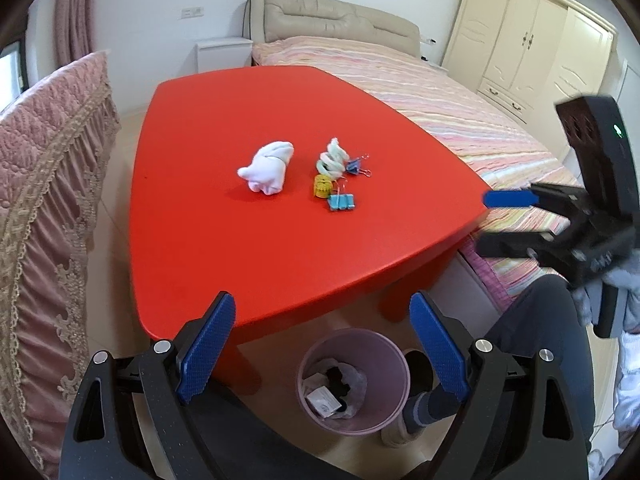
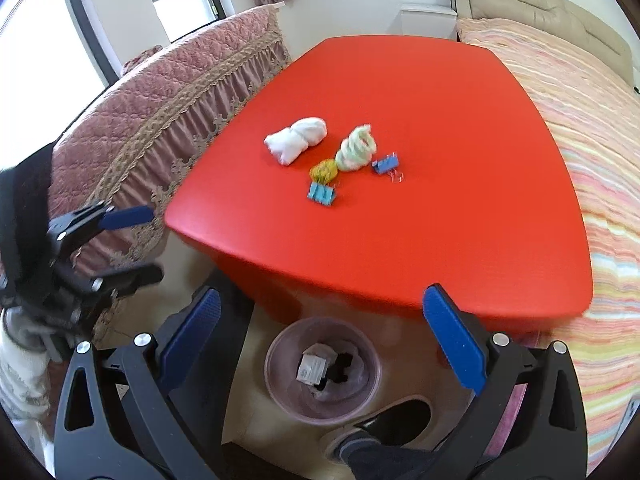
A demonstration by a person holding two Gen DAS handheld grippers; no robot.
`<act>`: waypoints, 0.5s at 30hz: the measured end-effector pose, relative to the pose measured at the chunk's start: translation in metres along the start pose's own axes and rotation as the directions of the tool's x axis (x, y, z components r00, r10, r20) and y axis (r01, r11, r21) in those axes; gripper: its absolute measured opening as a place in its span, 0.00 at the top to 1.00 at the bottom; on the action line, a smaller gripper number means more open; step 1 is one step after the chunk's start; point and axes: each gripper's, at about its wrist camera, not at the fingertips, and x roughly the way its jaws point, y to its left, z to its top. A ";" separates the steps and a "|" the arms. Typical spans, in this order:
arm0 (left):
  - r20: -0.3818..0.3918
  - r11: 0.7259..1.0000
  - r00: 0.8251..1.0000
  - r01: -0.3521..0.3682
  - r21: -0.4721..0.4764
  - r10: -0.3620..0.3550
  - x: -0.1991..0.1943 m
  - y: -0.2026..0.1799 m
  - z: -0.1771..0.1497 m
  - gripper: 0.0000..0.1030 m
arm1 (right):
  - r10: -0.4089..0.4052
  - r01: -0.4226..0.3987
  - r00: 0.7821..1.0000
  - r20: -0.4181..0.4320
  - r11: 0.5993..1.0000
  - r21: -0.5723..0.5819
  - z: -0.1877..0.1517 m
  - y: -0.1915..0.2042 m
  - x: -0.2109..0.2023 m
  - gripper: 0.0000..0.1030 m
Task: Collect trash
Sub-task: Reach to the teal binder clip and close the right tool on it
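Note:
A pink trash bin (image 1: pixel 354 384) stands on the floor by the red table (image 1: pixel 280 240); it holds a small box and dark scraps, and shows in the right wrist view (image 2: pixel 323 368) too. On the table lie a white crumpled tissue (image 1: pixel 269 167), a pale green-white wad (image 1: pixel 332 160), a yellow wad (image 1: pixel 322 186) and blue binder clips (image 1: pixel 341 201). My left gripper (image 1: pixel 322 344) is open and empty above the bin. My right gripper (image 2: pixel 320 344) is open and empty above the bin. Each gripper shows in the other's view: the right one (image 1: pixel 496 220), the left one (image 2: pixel 148 244).
A sofa with a pink lace cover (image 1: pixel 44 200) stands left of the table. A bed with a striped cover (image 1: pixel 460 120) lies to the right, a cream wardrobe (image 1: pixel 532 48) beyond. A person's leg and shoe (image 1: pixel 424 404) are beside the bin.

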 end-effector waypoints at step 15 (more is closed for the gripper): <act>0.011 0.999 1.000 -0.001 -0.034 0.002 -0.005 0.014 0.002 0.17 | -0.125 0.128 0.980 -0.153 0.992 0.009 0.078 0.014 0.099 0.10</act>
